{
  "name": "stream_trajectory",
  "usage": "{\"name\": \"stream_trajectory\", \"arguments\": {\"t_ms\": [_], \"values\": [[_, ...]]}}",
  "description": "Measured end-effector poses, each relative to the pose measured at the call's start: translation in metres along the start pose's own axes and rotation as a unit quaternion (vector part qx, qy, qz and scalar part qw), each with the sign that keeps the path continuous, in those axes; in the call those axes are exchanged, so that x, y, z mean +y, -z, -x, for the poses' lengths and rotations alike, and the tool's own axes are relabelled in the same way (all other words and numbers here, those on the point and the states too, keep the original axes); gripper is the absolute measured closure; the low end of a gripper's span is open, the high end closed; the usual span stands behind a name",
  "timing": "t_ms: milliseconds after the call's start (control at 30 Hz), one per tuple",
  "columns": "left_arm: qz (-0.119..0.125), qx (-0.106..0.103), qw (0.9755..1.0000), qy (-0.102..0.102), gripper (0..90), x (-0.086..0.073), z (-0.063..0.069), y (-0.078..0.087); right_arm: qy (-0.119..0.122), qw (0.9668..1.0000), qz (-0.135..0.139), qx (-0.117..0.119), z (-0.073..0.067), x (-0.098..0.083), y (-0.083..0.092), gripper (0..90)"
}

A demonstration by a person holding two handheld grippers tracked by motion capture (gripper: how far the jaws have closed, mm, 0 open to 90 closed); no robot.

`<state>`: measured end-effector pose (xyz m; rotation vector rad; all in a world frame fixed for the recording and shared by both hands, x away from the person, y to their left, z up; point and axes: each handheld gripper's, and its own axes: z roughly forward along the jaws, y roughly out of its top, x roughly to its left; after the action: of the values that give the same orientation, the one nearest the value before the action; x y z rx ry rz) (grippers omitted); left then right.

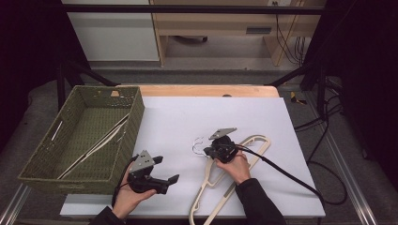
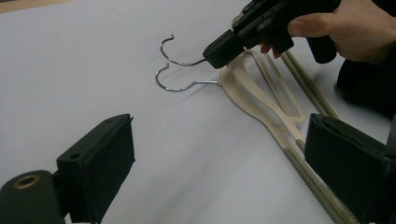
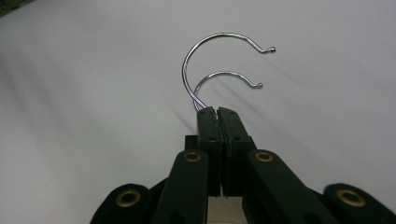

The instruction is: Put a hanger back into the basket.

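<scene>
At the far left of the bench, which was covered in white, stood a green woven basket with at least one pale hanger lying slantwise inside. Just right of the basket, near the front edge, the left tongs rested in the person's left hand, jaws spread wide with nothing between them, aimed across the white surface toward the hangers.

Right of centre lay two cream hangers, stacked and fanned apart, their chrome hooks pointing left toward the basket. The right tongs were pressed together on the wire stem of the upper hook, right where it met the hanger's neck; the lower hook sat just beneath, apparently free.

The grip was on thin, smooth wire, so the hanger would likely swing or twist round the pinch once raised, and could slip out. The two hangers overlapped closely, so the lower one might catch and drag along. A swinging arm could also strike the basket rim on the way in.
</scene>
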<state>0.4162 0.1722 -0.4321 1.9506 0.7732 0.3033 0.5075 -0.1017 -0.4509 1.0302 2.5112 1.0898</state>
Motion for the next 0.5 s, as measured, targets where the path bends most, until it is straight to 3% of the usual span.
{"name": "stream_trajectory", "arguments": {"t_ms": [67,133,200,333,500], "values": [[0.001,-0.005,1.0,0.005,9.2,0.006,0.002,-0.006,-0.007,0.9999,0.008,0.002,-0.002,0.001,0.004,89.4],[0.002,-0.011,0.9999,0.009,10.0,0.012,0.003,-0.013,0.012,0.9998,0.017,0.004,-0.001,0.001,0.008,89.4],[0.002,-0.018,0.9998,0.012,11.4,0.017,0.006,-0.021,0.008,0.9997,0.024,0.006,-0.001,0.001,0.013,89.5],[-0.007,-0.029,0.9994,0.016,14.6,0.026,0.01,-0.038,0.001,0.9992,0.036,0.015,-0.002,0.001,0.024,89.5],[-0.019,-0.047,0.9986,0.019,19.3,0.033,0.018,-0.059,0.01,0.9988,0.045,0.018,-0.002,0.0,0.031,89.5]]}}
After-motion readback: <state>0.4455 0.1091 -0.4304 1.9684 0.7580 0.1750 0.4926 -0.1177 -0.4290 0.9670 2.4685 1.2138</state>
